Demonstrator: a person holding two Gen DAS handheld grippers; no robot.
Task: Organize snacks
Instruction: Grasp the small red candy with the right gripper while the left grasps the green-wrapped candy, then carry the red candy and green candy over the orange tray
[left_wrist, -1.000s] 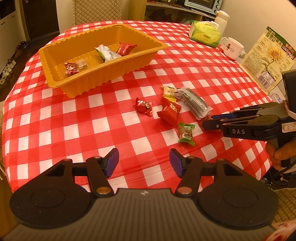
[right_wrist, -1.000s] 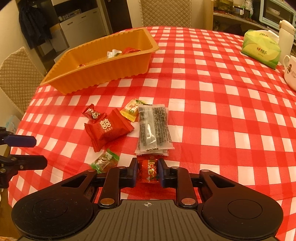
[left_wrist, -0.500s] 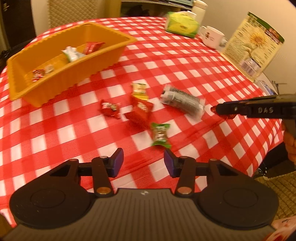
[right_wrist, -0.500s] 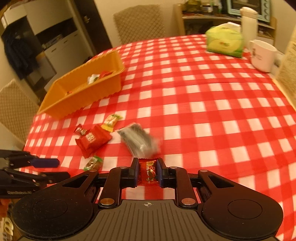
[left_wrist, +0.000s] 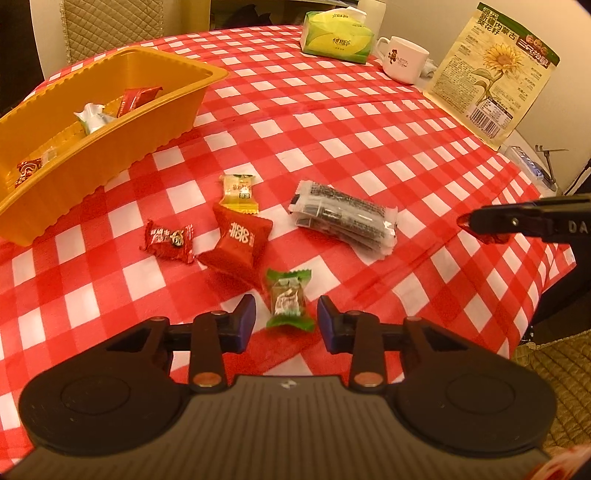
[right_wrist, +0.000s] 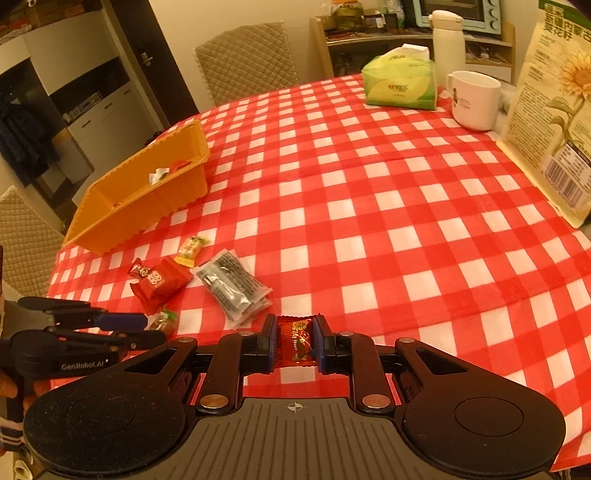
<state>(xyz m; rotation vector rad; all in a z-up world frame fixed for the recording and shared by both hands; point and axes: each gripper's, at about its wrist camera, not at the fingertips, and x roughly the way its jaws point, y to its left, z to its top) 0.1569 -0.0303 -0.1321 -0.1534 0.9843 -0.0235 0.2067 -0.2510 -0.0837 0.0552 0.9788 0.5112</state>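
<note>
Both tongs had advanced: left tongs (left_wrist: 286, 319) were closing around the green candy (left_wrist: 289, 299), untouched; right tongs (right_wrist: 294, 341) gripped a red candy (right_wrist: 295, 345) above bare worktop (right_wrist: 369, 206) at centre frame.

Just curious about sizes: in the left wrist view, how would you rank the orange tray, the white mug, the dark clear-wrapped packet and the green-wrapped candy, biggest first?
1. orange tray
2. dark clear-wrapped packet
3. white mug, though it stands farther away, so it may really match or beat the packet
4. green-wrapped candy, smallest despite being nearest

Warm light; a quilted chair (right_wrist: 246, 59) at top centre, a wooden shelf (right_wrist: 413, 40) upper right, white cabinets (right_wrist: 88, 110) upper left.
</note>
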